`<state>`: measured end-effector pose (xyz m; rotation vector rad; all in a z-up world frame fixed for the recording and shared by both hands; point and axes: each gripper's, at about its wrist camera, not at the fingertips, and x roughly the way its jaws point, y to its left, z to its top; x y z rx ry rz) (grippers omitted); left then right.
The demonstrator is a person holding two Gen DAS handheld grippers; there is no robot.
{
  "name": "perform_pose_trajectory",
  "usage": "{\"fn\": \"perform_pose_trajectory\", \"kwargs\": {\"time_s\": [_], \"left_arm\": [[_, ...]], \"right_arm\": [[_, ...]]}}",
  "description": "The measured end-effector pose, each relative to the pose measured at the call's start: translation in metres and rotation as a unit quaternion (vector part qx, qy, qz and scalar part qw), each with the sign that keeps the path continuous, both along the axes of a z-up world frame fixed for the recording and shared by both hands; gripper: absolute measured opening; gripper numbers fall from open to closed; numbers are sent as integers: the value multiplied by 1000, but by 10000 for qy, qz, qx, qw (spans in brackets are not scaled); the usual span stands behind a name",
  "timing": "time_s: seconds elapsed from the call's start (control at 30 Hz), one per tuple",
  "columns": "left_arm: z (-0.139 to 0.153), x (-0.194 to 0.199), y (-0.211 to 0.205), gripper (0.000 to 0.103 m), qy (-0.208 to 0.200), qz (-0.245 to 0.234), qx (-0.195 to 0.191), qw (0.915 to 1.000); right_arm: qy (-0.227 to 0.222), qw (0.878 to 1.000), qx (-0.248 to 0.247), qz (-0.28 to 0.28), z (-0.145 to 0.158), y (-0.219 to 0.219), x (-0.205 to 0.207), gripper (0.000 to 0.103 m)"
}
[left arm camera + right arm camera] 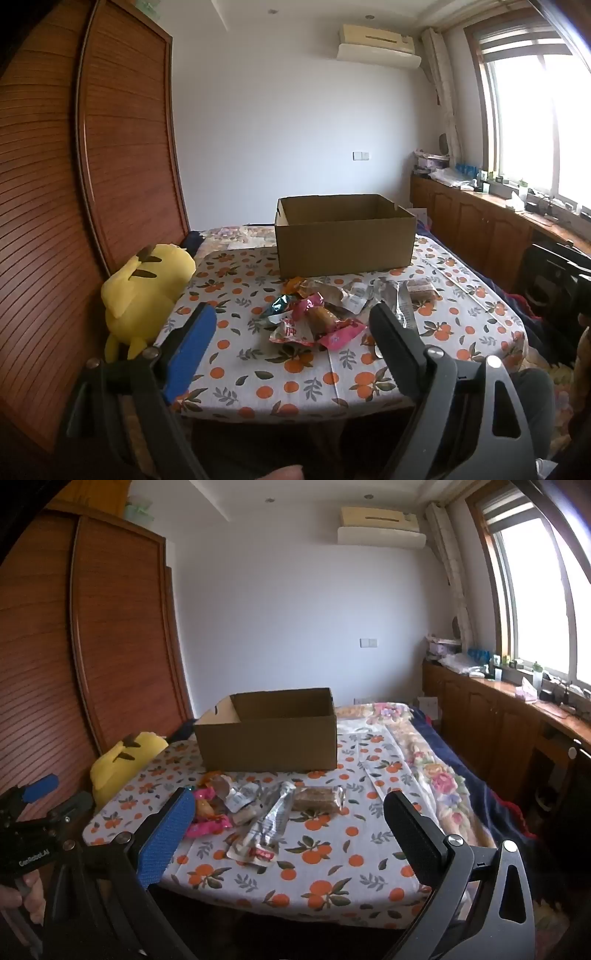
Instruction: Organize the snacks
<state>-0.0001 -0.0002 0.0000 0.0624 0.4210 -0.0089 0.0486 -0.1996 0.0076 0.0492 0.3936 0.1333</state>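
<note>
Low table [280, 384] under a white cloth printed with oranges and leaves, set in a bedroom. Slatted wooden wardrobe [122, 147] on my left, window [535, 122] and a run of wooden cabinets [476, 225] on my right, air conditioner [376, 42] high on the far white wall. A floral quilt [436, 764] lies beyond the cloth's right edge. Yellow plush toy [147, 291] slumps at the table's left edge against the wardrobe.

Cardboard box [345, 236] stands open-topped at the far side of the table, long axis running left to right across my view. Pile of snack packets [314, 314] sits just in front of it, near the table's middle, not touching the box as far as I can tell. In the pile: a pink wrapper [207, 825], a brown bar in clear wrap [317, 799] lying crosswise, and a silver pouch [267, 819] whose long axis runs from near-left to far-right, red-printed end toward me.

My left gripper [291, 325]: jaws spread wide, one blue pad, one black, nothing between them, hovering above the near edge of the pile without touching it. My right gripper [291, 812]: also spread wide and holding nothing, the silver pouch framed between its fingers from above.
</note>
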Motion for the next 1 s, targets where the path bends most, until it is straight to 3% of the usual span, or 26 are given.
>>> {"fn": "perform_pose_trajectory", "kwargs": {"time_s": [0.07, 1.0], "left_arm": [[0, 0, -1, 86, -4, -11, 21, 10000], [14, -4, 5, 86, -49, -47, -56, 10000]], "right_arm": [[-84, 9998, 184, 5, 0, -2, -1, 103], [-38, 10000, 80, 9, -1, -2, -1, 103]]}}
